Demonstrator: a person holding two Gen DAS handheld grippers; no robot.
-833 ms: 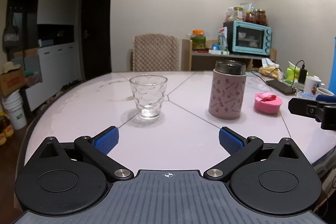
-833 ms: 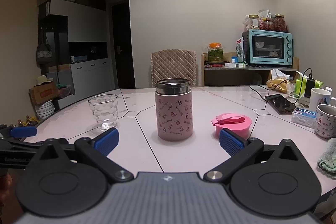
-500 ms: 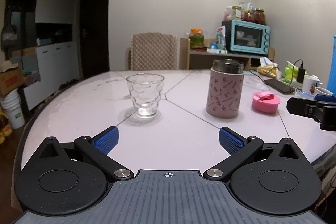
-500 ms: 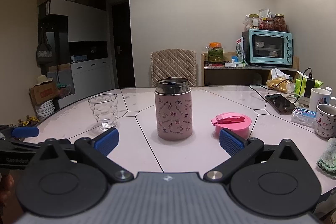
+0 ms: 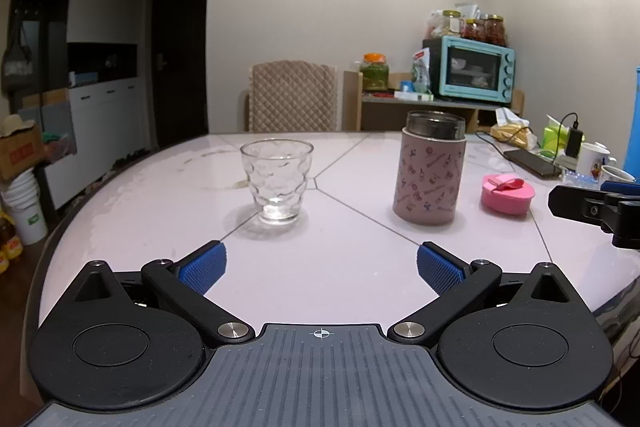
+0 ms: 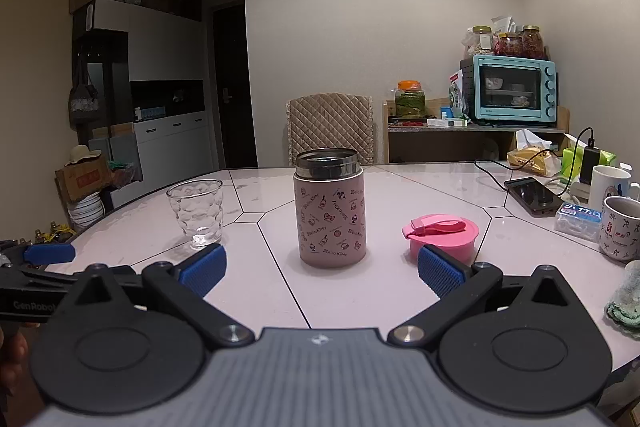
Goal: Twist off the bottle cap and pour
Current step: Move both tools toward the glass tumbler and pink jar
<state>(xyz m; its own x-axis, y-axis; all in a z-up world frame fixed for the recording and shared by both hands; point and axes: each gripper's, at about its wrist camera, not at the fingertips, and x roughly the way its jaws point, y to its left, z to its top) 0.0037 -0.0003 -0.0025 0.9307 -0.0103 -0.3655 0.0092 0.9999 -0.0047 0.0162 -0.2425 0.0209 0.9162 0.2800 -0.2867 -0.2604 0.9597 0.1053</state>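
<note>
left gripper (image 5: 318, 269) spread, empty, over near table edge. right gripper (image 6: 320, 269) spread, empty, also at near edge, facing bottle. bottle (image 6: 331, 207) upright mid-table (image 5: 160, 195), mouth uncovered. pink cap (image 6: 441, 235) lies on table just right of bottle, apart from it. glass (image 5: 277, 182) stands left of bottle, toward left edge. phone (image 6: 534, 195), mugs (image 6: 620, 229) near right edge.

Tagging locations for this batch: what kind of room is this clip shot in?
Probably a home dining area: a round table with a quilted chair, a teal toaster oven topped with jars, and white storage cabinets.
</note>
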